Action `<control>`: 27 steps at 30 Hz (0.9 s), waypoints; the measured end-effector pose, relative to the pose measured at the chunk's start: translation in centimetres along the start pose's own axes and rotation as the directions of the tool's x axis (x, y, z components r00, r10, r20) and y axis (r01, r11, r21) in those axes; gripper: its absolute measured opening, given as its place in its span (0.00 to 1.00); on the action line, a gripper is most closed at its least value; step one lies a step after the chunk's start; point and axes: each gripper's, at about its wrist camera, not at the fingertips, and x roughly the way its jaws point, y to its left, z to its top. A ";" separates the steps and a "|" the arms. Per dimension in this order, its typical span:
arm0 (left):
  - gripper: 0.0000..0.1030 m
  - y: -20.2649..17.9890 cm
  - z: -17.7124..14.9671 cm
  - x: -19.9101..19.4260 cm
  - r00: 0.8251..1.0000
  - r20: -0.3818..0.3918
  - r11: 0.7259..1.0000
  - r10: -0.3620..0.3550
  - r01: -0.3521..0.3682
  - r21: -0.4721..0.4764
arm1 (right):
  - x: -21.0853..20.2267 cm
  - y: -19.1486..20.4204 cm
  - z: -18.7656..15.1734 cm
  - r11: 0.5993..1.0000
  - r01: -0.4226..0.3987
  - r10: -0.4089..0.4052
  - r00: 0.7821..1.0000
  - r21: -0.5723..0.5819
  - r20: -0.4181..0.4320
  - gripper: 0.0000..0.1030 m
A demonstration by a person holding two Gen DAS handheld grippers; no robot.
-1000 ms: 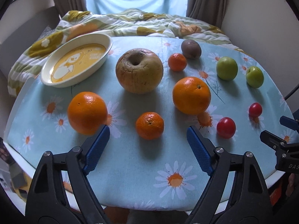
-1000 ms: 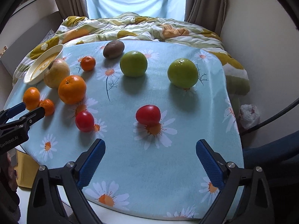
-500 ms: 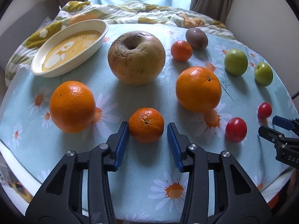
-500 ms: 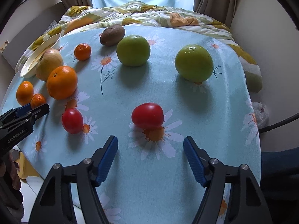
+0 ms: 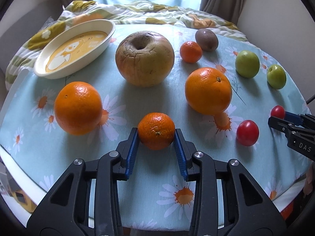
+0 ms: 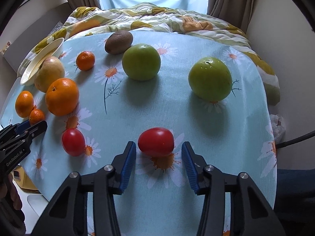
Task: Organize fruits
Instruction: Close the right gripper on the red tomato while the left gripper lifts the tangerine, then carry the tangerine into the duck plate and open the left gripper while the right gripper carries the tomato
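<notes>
At lower centre, the left gripper point(image 5: 156, 135) clamps a small mandarin point(image 5: 156, 130) between its blue pads. The right gripper point(image 6: 158, 151), jaws just closing, brackets a red tomato point(image 6: 156, 141) without touching it.

A table point(image 6: 246, 129) draped in a pale blue, daisy-printed cloth carries everything. On it lie a cream oval dish point(image 5: 74, 48) at the far left, a large brownish apple point(image 5: 144, 58) beside it, two big oranges point(image 5: 77, 107) point(image 5: 208, 90), and two mandarins, one near point(image 5: 156, 130) and one far point(image 5: 190, 51). A kiwi point(image 6: 118, 41) sits at the far edge, two green fruits point(image 6: 141, 62) point(image 6: 209, 78), perhaps apples, to the right, and two red tomatoes point(image 6: 156, 141) point(image 6: 73, 142) towards the near side. Behind the table lies a rumpled floral quilt point(image 6: 157, 17).
</notes>
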 end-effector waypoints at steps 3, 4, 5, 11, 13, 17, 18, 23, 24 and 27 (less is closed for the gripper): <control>0.41 0.0 0.0 -0.1 1.000 0.001 1.000 0.000 0.000 -0.001 | 0.0 0.2 0.2 1.000 -0.002 0.002 1.000 -0.015 0.005 0.32; 0.41 0.0 0.0 -0.1 1.000 0.001 1.000 0.000 0.000 -0.001 | 0.0 0.2 0.3 1.000 -0.005 0.005 1.000 -0.018 0.008 0.32; 0.41 0.0 0.0 -0.1 1.000 0.001 1.000 0.000 0.000 -0.001 | 0.0 0.3 0.4 1.000 -0.009 0.009 1.000 -0.018 0.014 0.32; 0.41 0.0 0.0 -1.4 1.000 0.018 1.000 -0.002 0.002 -0.006 | -1.0 0.8 0.9 0.999 -0.027 0.029 0.999 -0.041 0.042 0.31; 0.41 -0.1 0.2 -2.0 1.000 0.029 1.000 -0.002 0.002 -0.006 | -1.4 0.9 1.1 0.998 -0.036 0.038 0.998 -0.043 0.049 0.31; 0.41 -0.2 0.7 -3.7 0.999 0.052 1.000 -0.001 0.001 -0.005 | -2.5 1.3 1.5 0.998 -0.045 0.049 0.996 -0.051 0.072 0.31; 0.41 -0.2 0.9 -4.1 0.998 0.058 1.000 -0.001 0.002 -0.004 | -2.8 1.4 1.6 0.997 -0.049 0.053 0.996 -0.052 0.078 0.31; 0.41 0.0 2.4 -6.3 0.995 0.098 1.000 -0.008 0.009 -0.007 | -4.6 2.2 2.4 0.996 -0.067 0.073 0.992 -0.065 0.101 0.31; 0.41 0.1 2.8 -6.8 0.994 0.108 1.000 -0.011 0.012 -0.008 | -5.0 2.4 2.6 0.995 -0.070 0.077 0.991 -0.068 0.106 0.31; 0.41 0.6 4.0 -7.9 0.991 0.134 1.000 -0.020 0.021 -0.012 | -5.9 3.2 3.3 0.994 -0.083 0.091 0.989 -0.075 0.116 0.31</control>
